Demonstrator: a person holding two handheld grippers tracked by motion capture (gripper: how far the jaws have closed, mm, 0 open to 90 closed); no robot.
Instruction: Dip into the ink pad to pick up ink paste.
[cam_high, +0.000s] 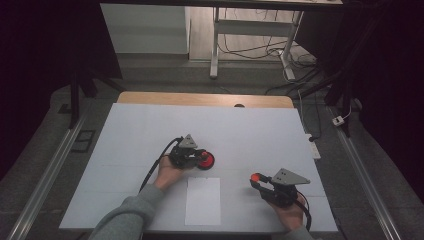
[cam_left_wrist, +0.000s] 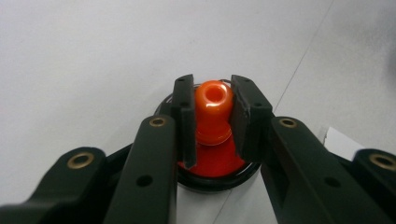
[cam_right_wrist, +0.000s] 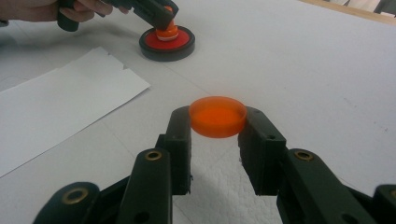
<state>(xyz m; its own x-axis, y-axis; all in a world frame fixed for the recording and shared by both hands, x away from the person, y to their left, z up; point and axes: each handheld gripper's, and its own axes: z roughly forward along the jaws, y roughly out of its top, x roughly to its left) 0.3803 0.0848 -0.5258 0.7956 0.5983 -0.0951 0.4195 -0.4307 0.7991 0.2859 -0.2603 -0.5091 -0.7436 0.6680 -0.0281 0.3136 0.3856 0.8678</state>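
On the white bench (cam_high: 150, 130), the left gripper (cam_high: 199, 156) has its fingers (cam_left_wrist: 185, 116) clamped on the orange knob (cam_left_wrist: 213, 109) of a red, black-rimmed disc (cam_right_wrist: 166, 43), while the right gripper (cam_high: 257, 181), well apart past a sheet of paper (cam_high: 202, 200), pinches an orange cap (cam_right_wrist: 217, 116) just above the surface.

Dim high view with black corners; both claw views bright, jaws softly blurred, glare on the orange knob (cam_left_wrist: 213, 100).
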